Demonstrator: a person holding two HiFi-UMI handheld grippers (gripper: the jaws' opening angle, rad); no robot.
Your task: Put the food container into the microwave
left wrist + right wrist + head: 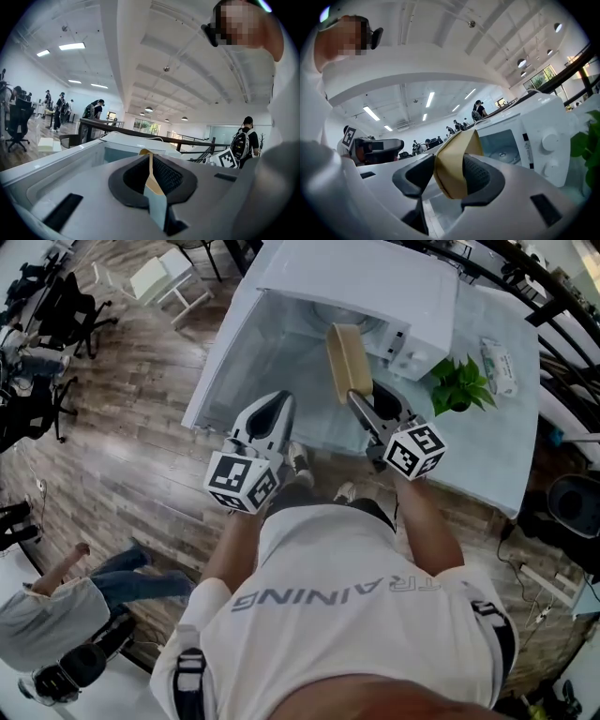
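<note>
tan oblong container (345,360) pinched in right claw (449,174), left claw (150,173) closed, white microwave (375,277)

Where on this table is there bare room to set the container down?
Bare table lies left of the container, in front of the microwave, and again at the near right corner below the plant. Crowded at the microwave's right, where plant and packet sit.

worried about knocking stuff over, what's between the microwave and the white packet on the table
A small green plant stands between the microwave and the packet, close to the microwave's knob side. The head view shows it.
</note>
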